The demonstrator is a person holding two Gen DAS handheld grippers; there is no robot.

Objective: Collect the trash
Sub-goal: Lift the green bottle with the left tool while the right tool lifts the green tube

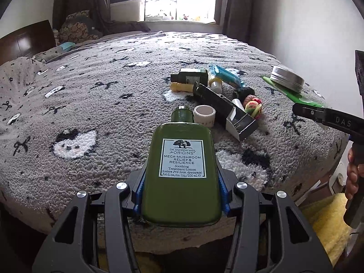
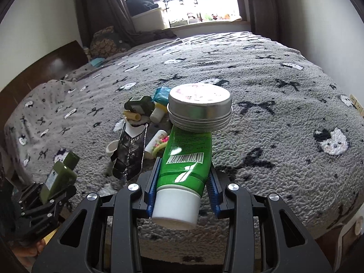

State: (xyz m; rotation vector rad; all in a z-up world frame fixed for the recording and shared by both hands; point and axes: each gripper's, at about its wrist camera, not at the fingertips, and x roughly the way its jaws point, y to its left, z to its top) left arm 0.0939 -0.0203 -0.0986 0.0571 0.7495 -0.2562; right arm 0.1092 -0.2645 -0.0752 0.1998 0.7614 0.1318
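Clamped between the blue pads of the left tool (image 1: 182, 195) is a dark green lotion bottle (image 1: 182, 175), its white label facing up and its cap pointing away over the bed (image 1: 91, 95). The bottle is lifted clear of the grey patterned blanket, near the foot edge of the bed.

The right tool (image 2: 184, 188) is closed on a bright green tube (image 2: 186, 159), gripping it just above its white cap (image 2: 175, 209), which points back toward the camera. A round silver tin (image 2: 200, 107) rides on the far flat end of the tube, tilted slightly, and both are held above the blanket. From the left wrist view, that tube (image 1: 293, 93) and tin (image 1: 287, 78) show at the right, beyond the rest of the clutter, with a hand (image 1: 353, 177) wrapped round the right tool's handle.

Using the lotion bottle as the landmark: just beyond its cap lies a small roll of white tape (image 1: 204, 115). Beyond and to the right of that sits an open black carton (image 1: 227, 111) lying on its side, with a bundle of coloured hair ties (image 1: 253, 105) at its right. Farther back from the bottle are a second dark green bottle (image 1: 190, 76), a yellow tube (image 1: 180, 87), a small white bottle (image 1: 215, 84) and a blue packet (image 1: 225, 74), all clustered and touching on the blanket.
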